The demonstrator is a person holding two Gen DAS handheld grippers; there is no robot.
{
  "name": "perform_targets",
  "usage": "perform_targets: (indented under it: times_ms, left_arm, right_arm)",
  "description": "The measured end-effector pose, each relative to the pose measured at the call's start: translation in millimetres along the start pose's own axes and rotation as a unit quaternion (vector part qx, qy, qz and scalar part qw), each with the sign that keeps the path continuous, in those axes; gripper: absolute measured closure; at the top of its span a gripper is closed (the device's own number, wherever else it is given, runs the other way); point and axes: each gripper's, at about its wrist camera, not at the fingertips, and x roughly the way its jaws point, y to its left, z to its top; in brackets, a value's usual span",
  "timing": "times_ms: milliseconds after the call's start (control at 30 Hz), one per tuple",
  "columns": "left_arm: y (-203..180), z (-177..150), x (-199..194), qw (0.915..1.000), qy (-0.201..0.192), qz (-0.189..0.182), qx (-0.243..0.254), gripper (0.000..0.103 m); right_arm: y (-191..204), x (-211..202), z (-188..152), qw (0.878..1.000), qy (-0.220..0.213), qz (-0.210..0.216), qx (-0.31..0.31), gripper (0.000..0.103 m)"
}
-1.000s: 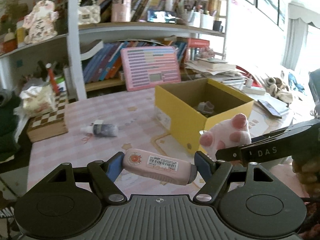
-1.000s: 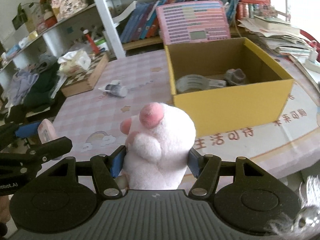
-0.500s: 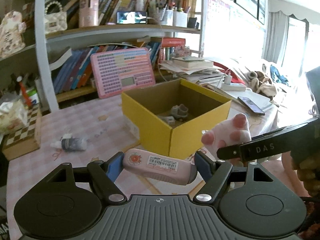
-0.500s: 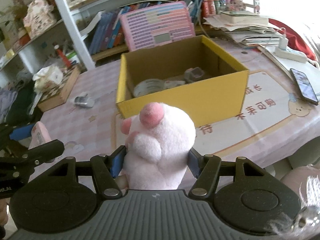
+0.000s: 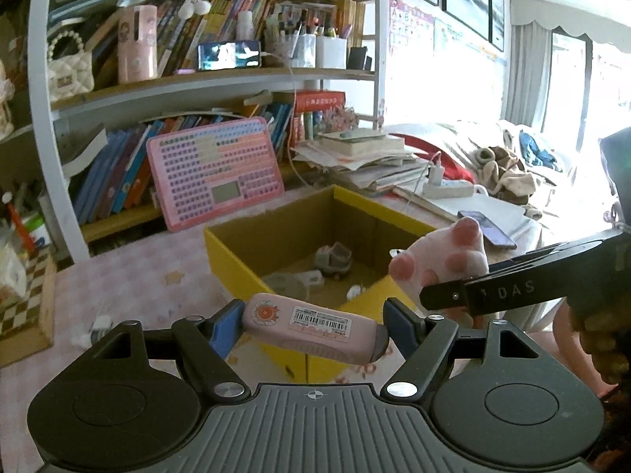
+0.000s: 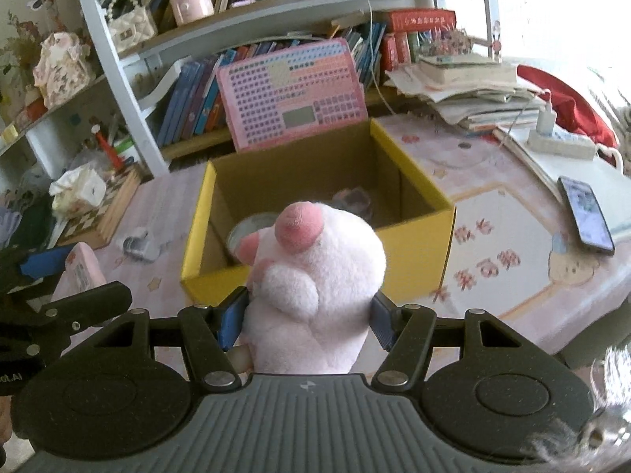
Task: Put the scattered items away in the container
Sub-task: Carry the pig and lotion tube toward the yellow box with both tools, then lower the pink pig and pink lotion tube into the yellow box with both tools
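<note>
My left gripper (image 5: 313,325) is shut on a pink tube with a barcode label (image 5: 315,327), held crosswise just in front of the yellow cardboard box (image 5: 236,272). My right gripper (image 6: 307,313) is shut on a pink plush paw toy (image 6: 315,272), which hides part of the box's near wall (image 6: 418,252). The same plush (image 5: 441,262) shows at the right of the left wrist view, over the box's corner. Inside the box lie a tape roll (image 6: 246,230) and a small grey toy (image 5: 334,260). A small grey bottle (image 6: 138,245) lies on the table left of the box.
A pink keyboard toy (image 6: 294,92) leans on the bookshelf behind the box. A chessboard box (image 6: 98,213) sits at the table's left. A phone (image 6: 587,215), a paper stack (image 6: 473,94) and a power strip (image 6: 560,144) lie to the right.
Both grippers have carried their items closer to the box, which now looms larger and more central. The box's inside shows more fully. Neither grip has altered.
</note>
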Motion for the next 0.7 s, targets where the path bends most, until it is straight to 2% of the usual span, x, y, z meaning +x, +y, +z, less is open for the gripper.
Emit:
perform_targets:
  times_ms: [333,700]
  left_arm:
    - [-0.3,31.5,43.9,0.9997,-0.013,0.018,-0.003,0.026]
    - [-11.9,46.9,99.0,0.9978,0.008,0.066,0.001,0.026]
  right_arm:
    - [-15.8,28.1,53.2,0.998,-0.034,0.016,-0.050,0.042]
    - [-35.1,83.4,95.3,0.994,-0.015,0.052,-0.096,0.042]
